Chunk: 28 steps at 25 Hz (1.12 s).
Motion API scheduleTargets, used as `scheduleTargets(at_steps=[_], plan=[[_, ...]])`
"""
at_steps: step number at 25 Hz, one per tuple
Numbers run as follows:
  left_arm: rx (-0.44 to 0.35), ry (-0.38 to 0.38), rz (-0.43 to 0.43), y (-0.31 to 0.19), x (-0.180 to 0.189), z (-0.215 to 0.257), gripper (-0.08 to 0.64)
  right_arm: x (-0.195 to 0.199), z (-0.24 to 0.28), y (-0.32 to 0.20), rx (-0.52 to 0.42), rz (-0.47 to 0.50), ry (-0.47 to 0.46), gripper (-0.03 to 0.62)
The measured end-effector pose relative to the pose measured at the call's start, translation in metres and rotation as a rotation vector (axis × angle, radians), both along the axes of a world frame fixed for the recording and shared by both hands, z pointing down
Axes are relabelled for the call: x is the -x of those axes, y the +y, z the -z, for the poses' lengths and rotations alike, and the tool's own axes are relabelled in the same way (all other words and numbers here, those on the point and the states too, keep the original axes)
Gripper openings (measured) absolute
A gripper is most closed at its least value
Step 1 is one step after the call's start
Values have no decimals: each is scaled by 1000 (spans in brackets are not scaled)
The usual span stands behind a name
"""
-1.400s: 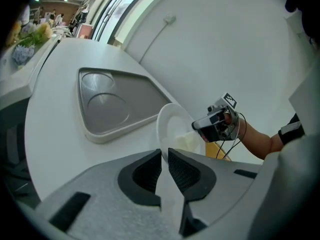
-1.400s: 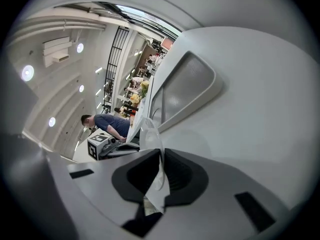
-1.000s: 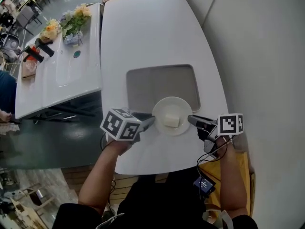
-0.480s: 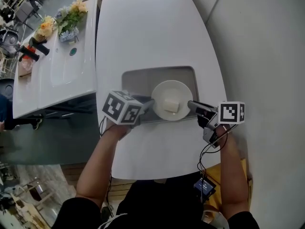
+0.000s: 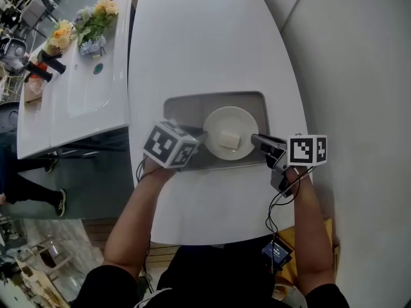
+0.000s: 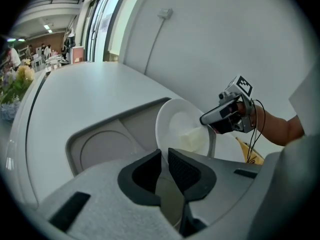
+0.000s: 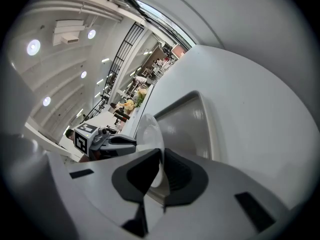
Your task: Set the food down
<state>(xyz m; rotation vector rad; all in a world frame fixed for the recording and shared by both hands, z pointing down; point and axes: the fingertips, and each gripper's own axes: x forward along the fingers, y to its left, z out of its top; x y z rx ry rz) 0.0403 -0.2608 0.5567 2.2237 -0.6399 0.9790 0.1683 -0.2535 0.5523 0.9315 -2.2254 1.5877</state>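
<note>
A white plate [image 5: 230, 122] with a pale block of food [image 5: 230, 139] on it is held over the grey tray [image 5: 186, 111] on the white table. My left gripper [image 5: 203, 135] is shut on the plate's left rim, and my right gripper [image 5: 255, 138] is shut on its right rim. In the left gripper view the plate [image 6: 177, 126] rises from between the jaws, with the food [image 6: 192, 140] near its far side and the right gripper [image 6: 203, 119] beyond. In the right gripper view the plate's rim [image 7: 150, 134] runs between the jaws, and the left gripper [image 7: 133, 140] shows on the far side.
The grey tray has a round recess [image 6: 107, 150] at its left end. A second white table [image 5: 77, 88] to the left carries flowers [image 5: 96, 21] and small objects. A grey wall [image 5: 359, 76] runs close along the right side.
Both grippers have carried the plate away from me, from the table's near part to over the grey tray. Since half a second ago it has hardly moved.
</note>
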Motion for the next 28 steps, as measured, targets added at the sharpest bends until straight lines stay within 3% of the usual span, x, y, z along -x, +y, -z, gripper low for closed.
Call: scheduleTargets(at_steps=[10, 19, 28], plan=[[-41, -85, -45, -1, -1, -7, 41, -1, -9, -2, -55, 57, 174, 25], [-164, -240, -95, -3, -6, -8, 43, -2, -14, -5, -185, 159, 441, 70], [-298, -418, -198, -2, -12, -16, 35, -3, -22, -5, -267, 233, 608, 103]])
